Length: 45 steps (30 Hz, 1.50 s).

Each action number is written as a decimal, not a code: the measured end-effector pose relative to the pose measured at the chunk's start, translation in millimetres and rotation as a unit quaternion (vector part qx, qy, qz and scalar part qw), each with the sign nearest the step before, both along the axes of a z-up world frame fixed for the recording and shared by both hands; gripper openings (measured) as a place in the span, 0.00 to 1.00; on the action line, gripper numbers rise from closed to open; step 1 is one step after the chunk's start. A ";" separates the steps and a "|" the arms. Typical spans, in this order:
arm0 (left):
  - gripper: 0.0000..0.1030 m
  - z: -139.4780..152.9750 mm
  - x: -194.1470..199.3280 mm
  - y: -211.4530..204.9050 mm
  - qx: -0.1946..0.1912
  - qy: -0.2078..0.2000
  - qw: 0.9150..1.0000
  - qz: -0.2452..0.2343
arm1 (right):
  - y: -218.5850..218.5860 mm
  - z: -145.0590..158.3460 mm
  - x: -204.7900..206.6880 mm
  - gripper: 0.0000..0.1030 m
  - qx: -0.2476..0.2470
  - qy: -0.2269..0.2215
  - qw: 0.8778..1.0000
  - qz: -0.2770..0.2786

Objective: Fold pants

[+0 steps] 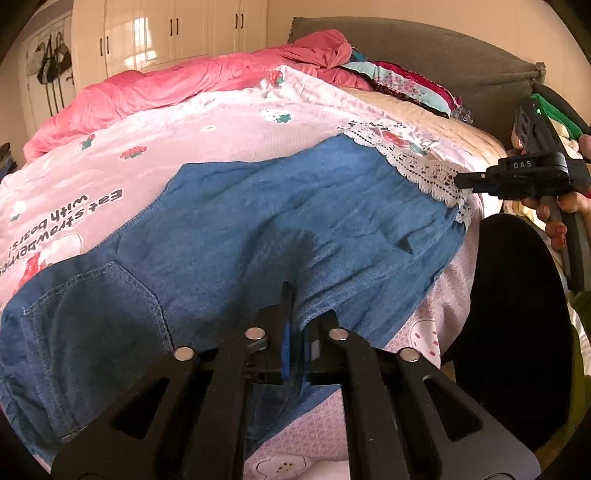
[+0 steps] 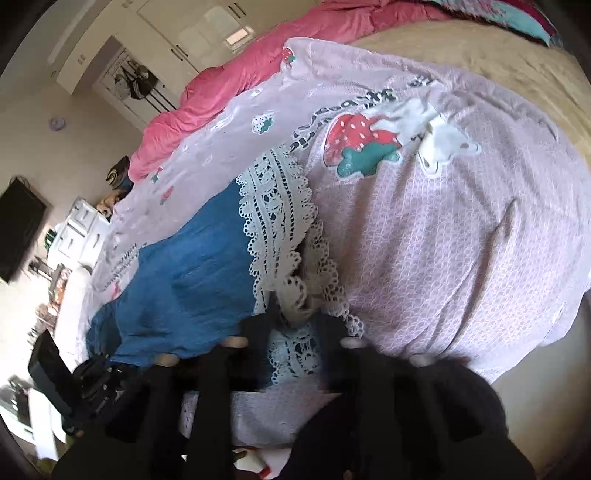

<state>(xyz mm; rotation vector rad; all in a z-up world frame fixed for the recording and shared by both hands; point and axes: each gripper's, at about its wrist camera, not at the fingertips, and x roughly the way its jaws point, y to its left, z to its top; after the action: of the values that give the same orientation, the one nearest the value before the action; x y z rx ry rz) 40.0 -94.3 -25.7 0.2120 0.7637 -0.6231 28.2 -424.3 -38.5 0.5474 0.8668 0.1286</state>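
The blue pants (image 1: 280, 221) lie flat across the pink strawberry-print blanket (image 1: 221, 129) on the bed, and their long axis runs from the waist and stitched back pocket (image 1: 99, 295) on the left to the white lace cuffs (image 1: 417, 162) on the right. Any fold end over end turns on that line, and the two tools already sit at either end of it.

At the left, the left gripper (image 1: 295, 325) is clenched on the near edge of the denim close to the seat, with a pinch of blue cloth standing between its black fingers (image 1: 332, 325).

At the right, the right gripper (image 2: 291, 314) rests at the lace cuffs. Its jaws look nearly closed with lace bunched between them, but the picture is blurred there, so I cannot tell if it truly has a grip. The hand (image 1: 554, 214) carrying it shows beyond the bed's corner, so this hand is the nearer one to the cuff end.

My guess is the cuff end gets carried leftward over the waist, with the left pinch anchoring.

Beyond the pants, a rumpled red-pink quilt (image 1: 155, 88) lies across the far side. White wardrobes (image 1: 166, 33) stand behind it, and a grey headboard (image 1: 424, 48) is to the right.
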 end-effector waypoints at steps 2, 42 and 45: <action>0.00 4.6 -3.9 4.5 -0.007 0.002 1.000 -0.004 | 0.3 6.0 -4.7 0.13 -0.014 -0.004 1.000 0.003; 0.71 10.9 0.8 204.9 -0.097 0.123 0.937 0.313 | 152.0 -14.2 28.5 0.60 -0.187 0.009 0.957 0.223; 0.53 4.4 17.0 199.9 -0.102 0.128 0.931 0.325 | 149.0 -15.4 27.9 0.61 -0.178 0.013 0.959 0.220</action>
<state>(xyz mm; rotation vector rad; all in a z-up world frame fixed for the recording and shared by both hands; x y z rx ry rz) 57.0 105.6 -21.3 -0.3165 0.9504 -0.0915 56.1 -275.3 -53.9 0.0127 1.0003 0.3635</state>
